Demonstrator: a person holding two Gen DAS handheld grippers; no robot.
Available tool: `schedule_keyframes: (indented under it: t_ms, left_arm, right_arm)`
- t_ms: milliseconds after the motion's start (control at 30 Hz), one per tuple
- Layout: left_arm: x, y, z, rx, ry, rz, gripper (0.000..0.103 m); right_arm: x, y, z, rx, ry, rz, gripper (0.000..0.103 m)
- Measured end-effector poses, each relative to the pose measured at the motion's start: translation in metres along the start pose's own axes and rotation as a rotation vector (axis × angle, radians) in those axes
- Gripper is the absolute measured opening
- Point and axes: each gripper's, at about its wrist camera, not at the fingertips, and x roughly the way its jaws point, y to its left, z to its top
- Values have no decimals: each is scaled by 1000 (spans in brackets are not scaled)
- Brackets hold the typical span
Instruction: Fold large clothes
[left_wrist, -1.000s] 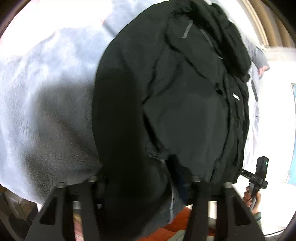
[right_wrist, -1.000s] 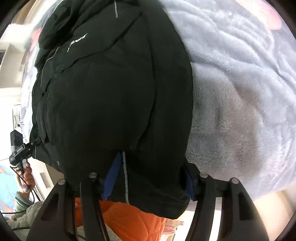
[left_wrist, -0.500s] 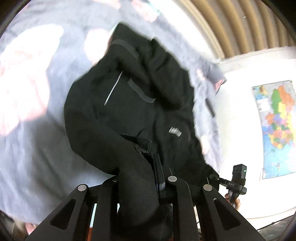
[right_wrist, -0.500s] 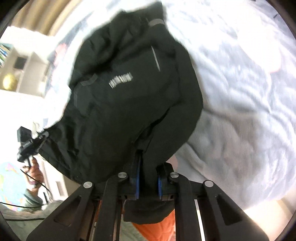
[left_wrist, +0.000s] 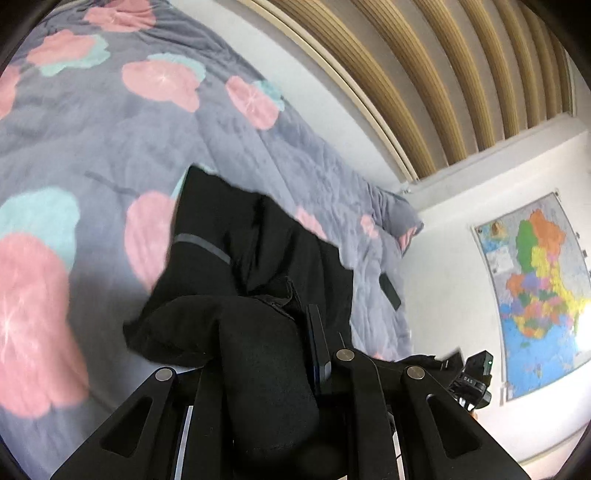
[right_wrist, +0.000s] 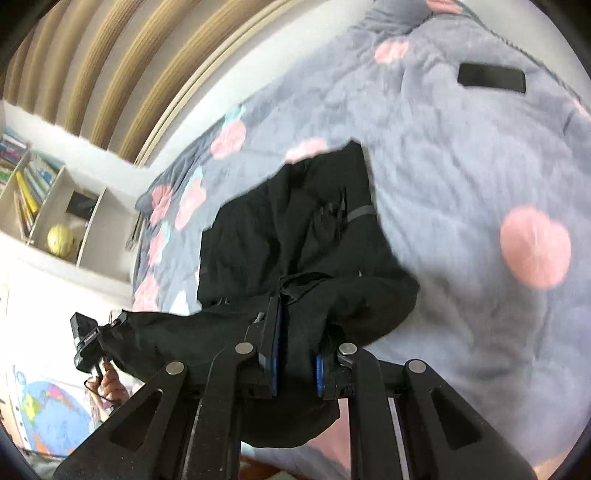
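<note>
A large black jacket (left_wrist: 243, 258) hangs lifted over a grey bed blanket (left_wrist: 92, 129) with pink flowers. My left gripper (left_wrist: 273, 354) is shut on a thick bunch of the jacket's hem. My right gripper (right_wrist: 295, 354) is shut on another part of the jacket (right_wrist: 295, 229), its blue pads (right_wrist: 275, 350) pressing the cloth. The far end of the jacket trails down toward the blanket (right_wrist: 461, 166). Each view shows the other gripper at its edge, holding the stretched hem.
A black flat object (right_wrist: 491, 78) lies on the blanket; it also shows in the left wrist view (left_wrist: 389, 288). A wall map (left_wrist: 532, 288) hangs at the right. A white bookshelf (right_wrist: 48, 206) stands beyond the bed, below wooden slats (left_wrist: 461, 74).
Both grippers closed on the jacket's hem and rose, pulling the jacket up off the blanket. The views tilted up from the bed toward the wall.
</note>
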Motion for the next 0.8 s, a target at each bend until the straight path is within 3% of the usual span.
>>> schedule_keyframes:
  t_ms: [167,300,500,633,800]
  left_arm:
    - [51,10,55,-56,25,51,20]
    - [102,28,89,-111,48,138,22]
    - [202,71,123,-153,171,279,24]
    - [258,104,123,-201,267,285,26]
    - [265,104,127,-148,309,255,27]
  right_arm:
    - [35,5,61,59,-12,-38,18]
    - [75,-12,105,144,-3,-62,19]
    - [167,-47,159,227,79,-142,23]
    - [240,-71,174,240,179,-217,24]
    - [273,-83,182,230,224,-234,24]
